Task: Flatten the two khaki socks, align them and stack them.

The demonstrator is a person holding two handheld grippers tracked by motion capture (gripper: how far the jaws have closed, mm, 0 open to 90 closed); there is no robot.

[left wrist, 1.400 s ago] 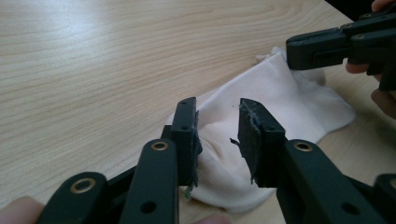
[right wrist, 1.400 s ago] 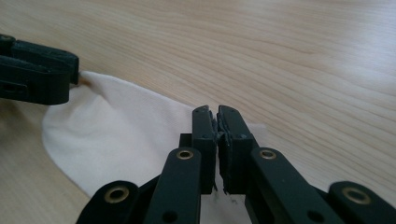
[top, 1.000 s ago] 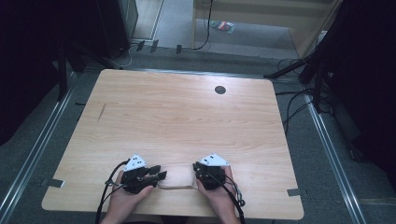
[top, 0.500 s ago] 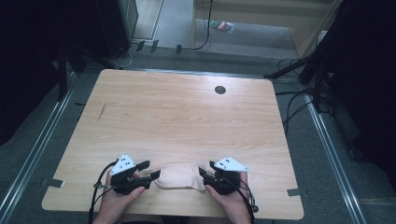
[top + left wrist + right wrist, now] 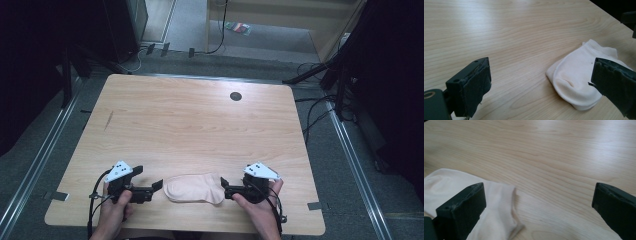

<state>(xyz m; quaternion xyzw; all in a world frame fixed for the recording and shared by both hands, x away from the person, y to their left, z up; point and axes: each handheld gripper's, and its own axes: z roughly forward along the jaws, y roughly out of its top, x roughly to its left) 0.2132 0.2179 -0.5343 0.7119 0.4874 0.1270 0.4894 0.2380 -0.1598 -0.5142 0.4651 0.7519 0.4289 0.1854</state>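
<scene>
A light wooden bench (image 5: 200, 125) is seen from above, with a person's two hands reaching in from the six o'clock edge, each holding a black gripper. A pale cream sock (image 5: 194, 188) lies flat on the bench near that edge, at about six o'clock from the bench's middle, stretched sideways between the two grippers. The left gripper (image 5: 156, 185) sits at the sock's nine o'clock side, its tips just beside the sock's rounded end; the left hand (image 5: 116, 207) grasps it from below. The right gripper (image 5: 224, 182) sits at the sock's three o'clock side, at the sock's edge, held by the right hand (image 5: 257, 205); whether it touches the fabric cannot be told from above. In the left gripper view the jaws stand wide apart with nothing between them, and the sock (image 5: 584, 72) lies on the wood toward two o'clock, partly behind the right-hand jaw. In the right gripper view the jaws are likewise spread wide and hold nothing; the sock (image 5: 496, 220) lies at about eight o'clock, partly behind the left-hand jaw, its cuff edge slightly rumpled. A small dark round hole (image 5: 235, 96) marks the bench near its far edge, at about one o'clock.
</scene>
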